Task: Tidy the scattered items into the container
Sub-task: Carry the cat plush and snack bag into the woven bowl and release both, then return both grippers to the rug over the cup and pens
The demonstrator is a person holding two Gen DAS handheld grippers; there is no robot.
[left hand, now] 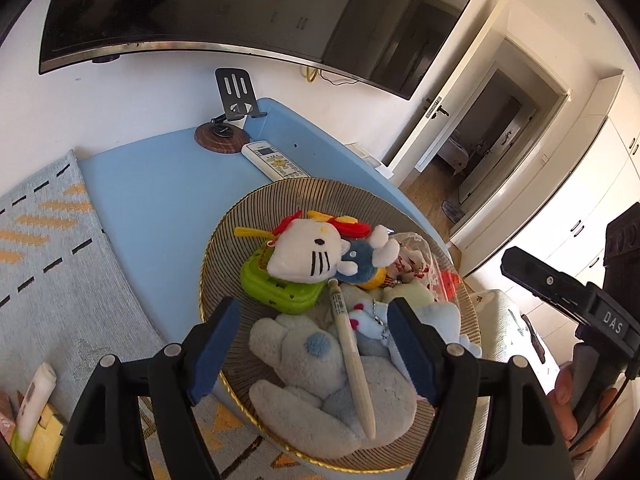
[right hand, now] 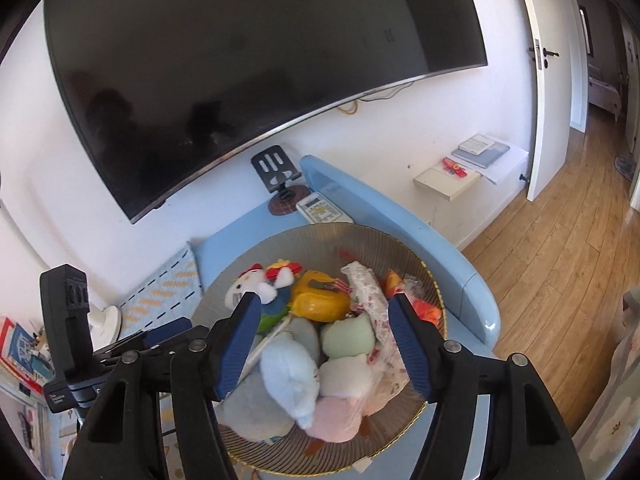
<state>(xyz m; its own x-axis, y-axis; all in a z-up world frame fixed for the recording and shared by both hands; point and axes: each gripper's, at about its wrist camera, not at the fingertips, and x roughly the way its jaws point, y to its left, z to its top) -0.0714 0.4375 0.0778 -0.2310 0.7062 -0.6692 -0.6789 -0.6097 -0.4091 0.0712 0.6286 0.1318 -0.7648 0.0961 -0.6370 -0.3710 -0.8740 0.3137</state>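
A round ribbed basket with a gold rim [left hand: 224, 236] [right hand: 434, 280] sits on a blue table and is piled with toys. Inside lie a white cat plush [left hand: 304, 254] [right hand: 240, 286], a green plastic case [left hand: 276, 290], a grey-blue plush [left hand: 320, 396], a cream pen [left hand: 354, 364], a yellow toy [right hand: 320, 300] and pale plush pieces [right hand: 290, 376]. My left gripper [left hand: 314, 350] hovers open over the basket's near side with nothing between its fingers. My right gripper [right hand: 324, 346] also hangs open above the pile, empty.
A white remote [left hand: 274, 162] [right hand: 322, 208] and a phone stand on a wooden disc [left hand: 228, 124] [right hand: 282, 188] lie behind the basket. A patterned mat [left hand: 52, 248] covers the left. A dark TV hangs above. A wall shelf [right hand: 460, 176] and wooden floor lie to the right.
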